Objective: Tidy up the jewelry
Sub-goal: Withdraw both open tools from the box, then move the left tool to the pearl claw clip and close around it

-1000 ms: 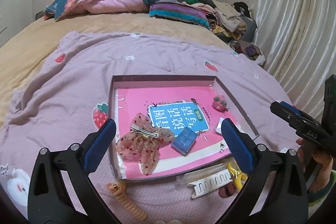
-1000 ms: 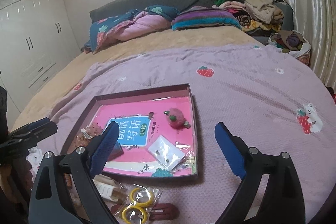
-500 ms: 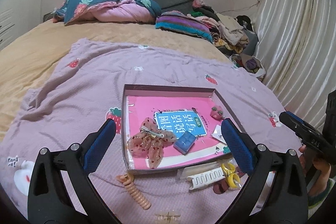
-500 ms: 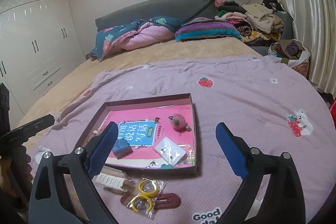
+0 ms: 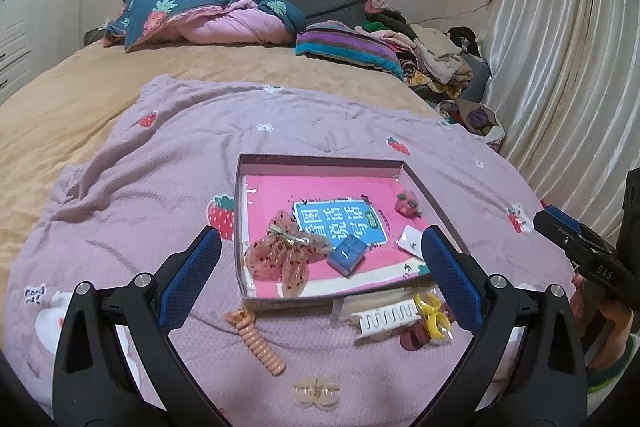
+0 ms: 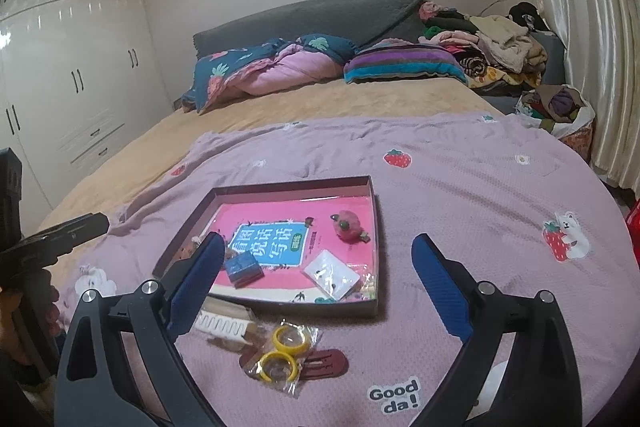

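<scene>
Left gripper [image 5: 320,267] held above the lilac blanket [image 5: 120,195], jaws spread wide, nothing between them. Right gripper [image 6: 318,277] same pose: jaws wide apart, empty, tilted down at the bed. Each gripper shows at the edge of the other's view, with part of a hand under it; the rest of the person is cut off.

Shallow box [image 5: 240,227] lies ahead of both jaw gaps, lined with a pink printed sheet [image 5: 320,191]. Seen between the left jaws: sheer pink bow clip [image 5: 286,257] and blue case [image 5: 347,254] inside the box. Pink fuzzy clip [image 6: 349,227] sits toward the box's far right corner. White earring card [image 6: 332,274] is partly behind the left gripper's right finger in the left wrist view, clear in the right one.

Outside the box, on the near side: coiled peach hair tie [image 5: 258,341], white comb clip [image 5: 390,317], bagged yellow rings [image 6: 282,351], maroon snap clip [image 6: 324,363] half under the bag. Right gripper's left finger [image 6: 196,279] covers the bow and the comb's left end. Pale clip [image 5: 316,393] below the left jaws is blurred, type unclear.
</scene>
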The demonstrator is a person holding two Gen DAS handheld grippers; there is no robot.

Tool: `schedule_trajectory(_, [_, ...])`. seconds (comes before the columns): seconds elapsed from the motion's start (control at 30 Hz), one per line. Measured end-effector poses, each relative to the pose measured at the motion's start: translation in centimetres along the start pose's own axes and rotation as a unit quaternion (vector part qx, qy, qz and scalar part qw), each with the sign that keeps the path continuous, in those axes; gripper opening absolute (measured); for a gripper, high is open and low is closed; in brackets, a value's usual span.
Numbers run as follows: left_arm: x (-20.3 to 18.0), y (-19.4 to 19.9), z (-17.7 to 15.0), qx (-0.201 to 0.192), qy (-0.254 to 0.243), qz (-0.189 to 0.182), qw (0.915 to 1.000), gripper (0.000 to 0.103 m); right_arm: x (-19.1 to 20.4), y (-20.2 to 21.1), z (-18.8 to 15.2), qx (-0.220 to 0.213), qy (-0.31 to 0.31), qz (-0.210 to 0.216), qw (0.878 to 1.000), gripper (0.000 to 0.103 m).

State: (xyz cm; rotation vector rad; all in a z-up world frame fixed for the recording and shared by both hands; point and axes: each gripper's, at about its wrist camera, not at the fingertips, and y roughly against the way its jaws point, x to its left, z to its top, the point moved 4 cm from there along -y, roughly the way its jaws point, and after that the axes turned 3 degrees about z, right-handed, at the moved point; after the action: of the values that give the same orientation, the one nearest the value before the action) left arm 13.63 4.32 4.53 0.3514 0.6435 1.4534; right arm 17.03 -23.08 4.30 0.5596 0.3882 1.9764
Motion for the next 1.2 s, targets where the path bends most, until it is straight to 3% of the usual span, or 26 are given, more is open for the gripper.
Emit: schedule_trajectory(1.2, [1.2,-0.4,-8.9,0.088,-0.026,0.032,0.9953,0.094,4.6,-0.9,-5.1,0.072,0.043,0.043,0.996,0.094])
